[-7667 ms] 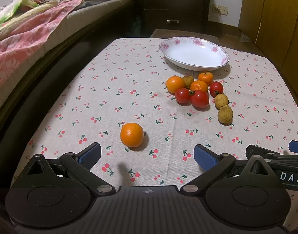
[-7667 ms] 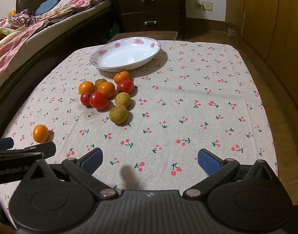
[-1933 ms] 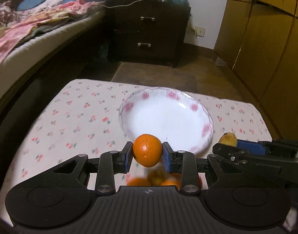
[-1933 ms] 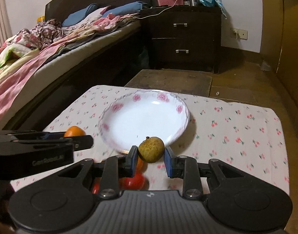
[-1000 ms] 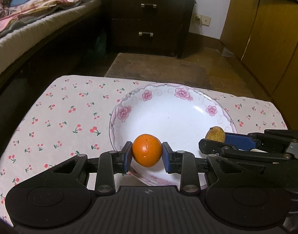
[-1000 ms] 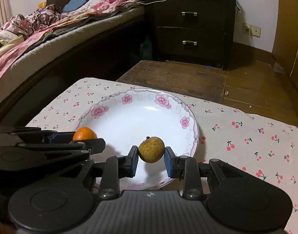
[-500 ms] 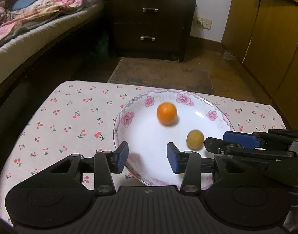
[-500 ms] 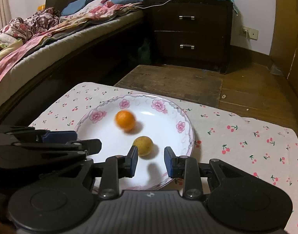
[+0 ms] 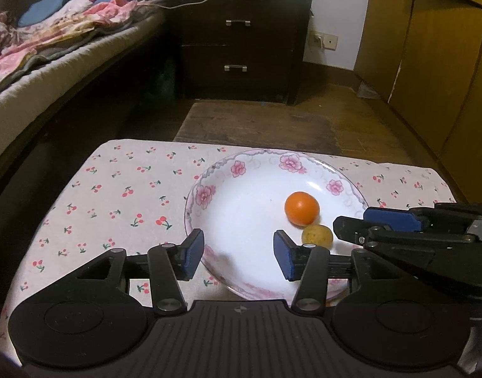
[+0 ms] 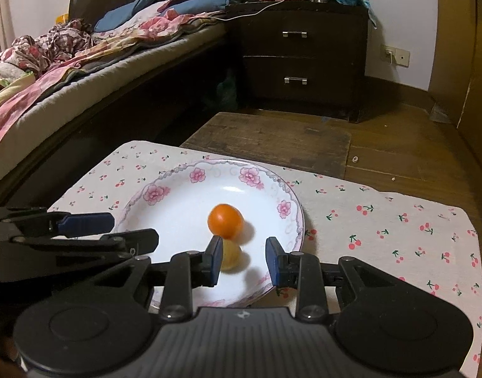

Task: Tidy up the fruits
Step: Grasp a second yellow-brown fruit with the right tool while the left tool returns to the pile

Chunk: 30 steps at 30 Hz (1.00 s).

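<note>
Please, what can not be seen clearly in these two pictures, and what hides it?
- The yellow fruit: right wrist view, blurred, its left side behind a finger of the right gripper.
- The orange and yellow fruit: touching or apart, neither view settles.
- The plate: near rim behind the left gripper, whose empty jaws are opening, left wrist view.
- The tablecloth nearer than the plate: hidden likewise.

I'm looking at a low table under a cherry-print tablecloth (image 9: 121,195). A white plate with a pink-flower rim (image 9: 206,193) sits directly on the cloth near the far edge. I see wooden floor (image 10: 398,157) beyond it.
</note>
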Each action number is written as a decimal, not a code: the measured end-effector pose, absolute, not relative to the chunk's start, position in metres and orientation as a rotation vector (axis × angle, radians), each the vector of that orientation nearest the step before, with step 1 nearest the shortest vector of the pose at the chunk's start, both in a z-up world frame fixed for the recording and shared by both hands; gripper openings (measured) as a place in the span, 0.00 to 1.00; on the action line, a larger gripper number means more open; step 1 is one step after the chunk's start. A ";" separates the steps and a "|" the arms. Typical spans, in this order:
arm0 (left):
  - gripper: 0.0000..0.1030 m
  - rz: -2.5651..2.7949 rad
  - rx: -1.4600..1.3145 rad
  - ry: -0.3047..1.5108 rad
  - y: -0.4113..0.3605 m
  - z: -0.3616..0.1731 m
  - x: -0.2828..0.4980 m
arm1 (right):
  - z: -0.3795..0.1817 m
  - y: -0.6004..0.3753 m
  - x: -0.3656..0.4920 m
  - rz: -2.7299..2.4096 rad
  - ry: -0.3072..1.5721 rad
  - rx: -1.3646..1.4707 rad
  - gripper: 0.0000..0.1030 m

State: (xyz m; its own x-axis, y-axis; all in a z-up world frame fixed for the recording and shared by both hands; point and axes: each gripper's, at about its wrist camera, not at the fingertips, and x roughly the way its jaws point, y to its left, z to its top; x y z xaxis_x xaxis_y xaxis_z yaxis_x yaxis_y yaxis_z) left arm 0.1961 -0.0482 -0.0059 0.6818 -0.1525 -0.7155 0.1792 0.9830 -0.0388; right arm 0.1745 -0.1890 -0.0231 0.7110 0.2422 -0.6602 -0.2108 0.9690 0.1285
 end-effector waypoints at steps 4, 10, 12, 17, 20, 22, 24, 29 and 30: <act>0.58 -0.185 0.045 0.793 -0.047 -0.001 0.189 | -0.019 -0.189 0.167 0.251 0.734 0.050 0.40; 0.62 -0.194 0.048 0.786 -0.045 0.006 0.176 | -0.012 -0.192 0.152 0.250 0.731 0.055 0.41; 0.62 -0.197 0.052 0.785 -0.045 0.007 0.171 | -0.012 -0.192 0.147 0.250 0.732 0.055 0.41; 0.64 -0.196 0.046 0.789 -0.041 0.007 0.164 | -0.011 -0.191 0.139 0.251 0.739 0.064 0.42; 0.64 -0.194 0.044 0.793 -0.040 0.007 0.160 | -0.011 -0.190 0.135 0.252 0.740 0.062 0.42; 0.64 -0.193 0.046 0.794 -0.040 0.007 0.158 | -0.012 -0.190 0.133 0.254 0.743 0.067 0.42; 0.64 -0.193 0.045 0.794 -0.040 0.007 0.156 | -0.012 -0.190 0.132 0.254 0.743 0.069 0.42; 0.64 -0.196 0.044 0.797 -0.040 0.007 0.153 | -0.011 -0.189 0.130 0.253 0.745 0.071 0.42; 0.64 -0.197 0.046 0.799 -0.040 0.007 0.152 | -0.011 -0.189 0.130 0.252 0.747 0.073 0.42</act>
State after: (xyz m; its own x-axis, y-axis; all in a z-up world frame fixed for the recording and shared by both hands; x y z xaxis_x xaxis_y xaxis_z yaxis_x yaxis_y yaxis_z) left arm 0.1520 -0.0397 0.0067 0.6803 -0.1585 -0.7156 0.1932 0.9806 -0.0335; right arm 0.1296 -0.1895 -0.0114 0.7052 0.2521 -0.6626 -0.2007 0.9674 0.1545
